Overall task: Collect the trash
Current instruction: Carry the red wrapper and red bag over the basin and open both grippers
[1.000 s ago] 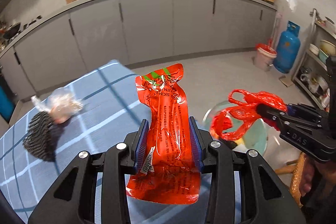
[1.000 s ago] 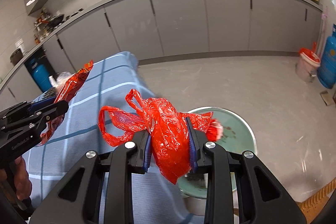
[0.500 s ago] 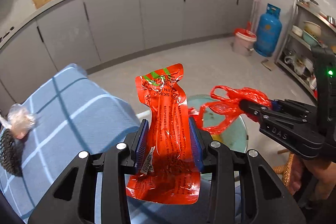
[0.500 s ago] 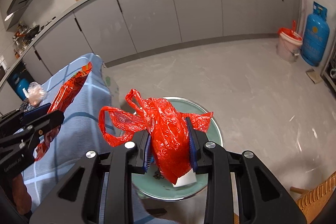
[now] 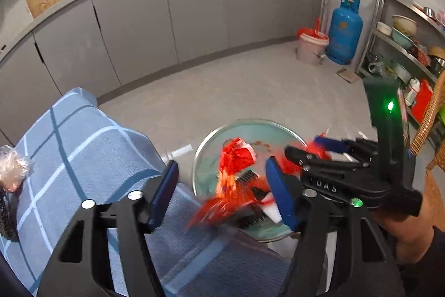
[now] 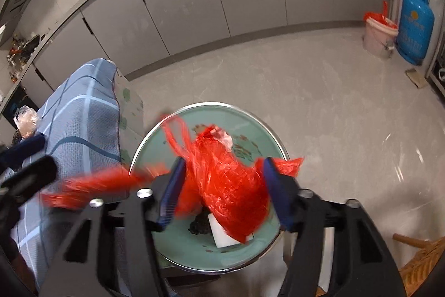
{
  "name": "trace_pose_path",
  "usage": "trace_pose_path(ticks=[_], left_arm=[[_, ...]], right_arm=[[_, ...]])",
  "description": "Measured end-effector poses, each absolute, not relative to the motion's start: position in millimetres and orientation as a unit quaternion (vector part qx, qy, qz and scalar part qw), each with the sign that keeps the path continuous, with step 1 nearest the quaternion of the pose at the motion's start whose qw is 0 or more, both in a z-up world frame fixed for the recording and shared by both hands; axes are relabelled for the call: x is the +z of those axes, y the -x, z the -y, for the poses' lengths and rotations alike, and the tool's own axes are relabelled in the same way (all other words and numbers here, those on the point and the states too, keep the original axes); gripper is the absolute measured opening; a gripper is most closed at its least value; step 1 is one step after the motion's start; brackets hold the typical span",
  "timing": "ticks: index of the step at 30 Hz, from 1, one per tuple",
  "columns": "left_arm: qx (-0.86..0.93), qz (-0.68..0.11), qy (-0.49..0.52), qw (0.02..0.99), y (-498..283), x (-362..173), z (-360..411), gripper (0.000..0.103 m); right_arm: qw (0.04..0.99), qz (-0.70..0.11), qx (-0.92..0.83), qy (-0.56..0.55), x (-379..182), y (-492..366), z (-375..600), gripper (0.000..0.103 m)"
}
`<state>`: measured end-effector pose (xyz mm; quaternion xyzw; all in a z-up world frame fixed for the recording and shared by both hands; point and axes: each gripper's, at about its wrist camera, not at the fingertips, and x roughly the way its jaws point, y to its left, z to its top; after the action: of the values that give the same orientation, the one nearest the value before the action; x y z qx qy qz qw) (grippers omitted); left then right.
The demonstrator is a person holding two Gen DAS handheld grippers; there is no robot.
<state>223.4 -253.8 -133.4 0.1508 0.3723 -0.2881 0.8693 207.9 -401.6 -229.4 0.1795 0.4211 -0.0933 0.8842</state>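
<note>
A round green basin (image 5: 250,130) (image 6: 250,127) stands on the floor beside the table. My left gripper (image 5: 222,166) hangs over its near rim, jaws opening. The red snack wrapper (image 5: 222,202) (image 6: 97,185) is a falling blur below the pads, free of them. My right gripper (image 6: 224,163) (image 5: 303,146) is over the basin too, jaws opening. The red plastic bag (image 6: 228,180) sags loose between its pads, which do not press it. A white block (image 6: 222,233) and a dark clump (image 6: 200,224) lie in the basin. The left gripper (image 6: 41,155) shows at the left edge.
A blue checked cloth (image 5: 69,157) covers the table on the left, with a crumpled clear plastic (image 5: 11,171) on it. Grey cabinets line the back wall. A bucket (image 5: 311,46), a blue gas cylinder (image 5: 345,29) and a wicker chair (image 5: 428,116) stand to the right.
Both grippers have sunk over the basin and their jaws have spread. The wrapper has slipped out of the left pads and drops. The bag has come loose in the right.
</note>
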Motion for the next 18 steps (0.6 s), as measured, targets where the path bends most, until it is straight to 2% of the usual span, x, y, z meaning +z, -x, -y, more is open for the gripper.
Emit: trace_pose_path(ticks=[3,5,7,9,14,18], left_arm=[[-0.278,-0.376,-0.146,0.872,-228.1,-132.0,245.3,0.067],[-0.268,-0.377,-0.140,0.876,-231.7,-130.9,237.7,0.069],[-0.259,-0.377,-0.139,0.878,-234.4,-129.3,229.3,0.072],[-0.246,-0.375,-0.136,0.883,-234.7,-127.4,219.0,0.075],[-0.213,-0.377,-0.131,0.892,-234.8,-123.2,190.7,0.077],[-0.195,-0.370,-0.125,0.900,-233.1,-115.9,168.2,0.080]], right_arm=[[0.881,-0.423,-0.098,-0.185,-234.0,-202.4,405.5,0.063],[0.882,-0.419,-0.106,-0.188,-233.0,-197.9,408.2,0.070],[0.883,-0.414,-0.112,-0.192,-230.1,-193.8,409.8,0.074],[0.884,-0.410,-0.113,-0.193,-226.7,-190.5,409.5,0.074],[0.891,-0.397,-0.113,-0.190,-216.0,-185.7,403.1,0.080],[0.897,-0.391,-0.097,-0.182,-203.7,-188.5,385.9,0.080]])
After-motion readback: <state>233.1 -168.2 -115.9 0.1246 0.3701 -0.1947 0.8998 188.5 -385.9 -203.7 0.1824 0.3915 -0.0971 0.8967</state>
